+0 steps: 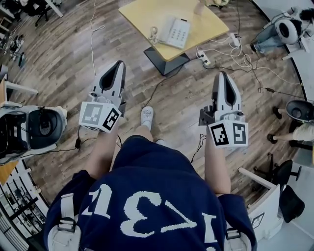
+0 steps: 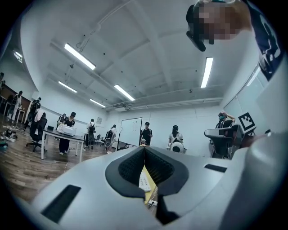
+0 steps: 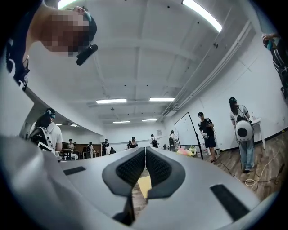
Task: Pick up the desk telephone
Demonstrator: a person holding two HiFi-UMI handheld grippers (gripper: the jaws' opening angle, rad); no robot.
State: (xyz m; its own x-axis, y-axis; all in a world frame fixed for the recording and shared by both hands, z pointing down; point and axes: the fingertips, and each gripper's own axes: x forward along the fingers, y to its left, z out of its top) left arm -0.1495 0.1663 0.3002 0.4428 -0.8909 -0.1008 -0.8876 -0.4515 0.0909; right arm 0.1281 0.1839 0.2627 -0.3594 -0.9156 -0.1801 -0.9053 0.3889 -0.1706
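Left tool [image 1: 117,64] and right tool [image 1: 222,74], jaws together and empty, hang over the floor [image 1: 64,59]. The phone [image 1: 175,32] sits on the yellow table [image 1: 142,14], well apart from both.

desk telephone [image 1: 175,32]: white | table [image 1: 142,14]: yellow | floor [image 1: 59,63]: brown wood-grain | shirt [image 1: 147,166]: navy, white print

Desk telephone [image 1: 175,32] on table [image 1: 142,17] ahead
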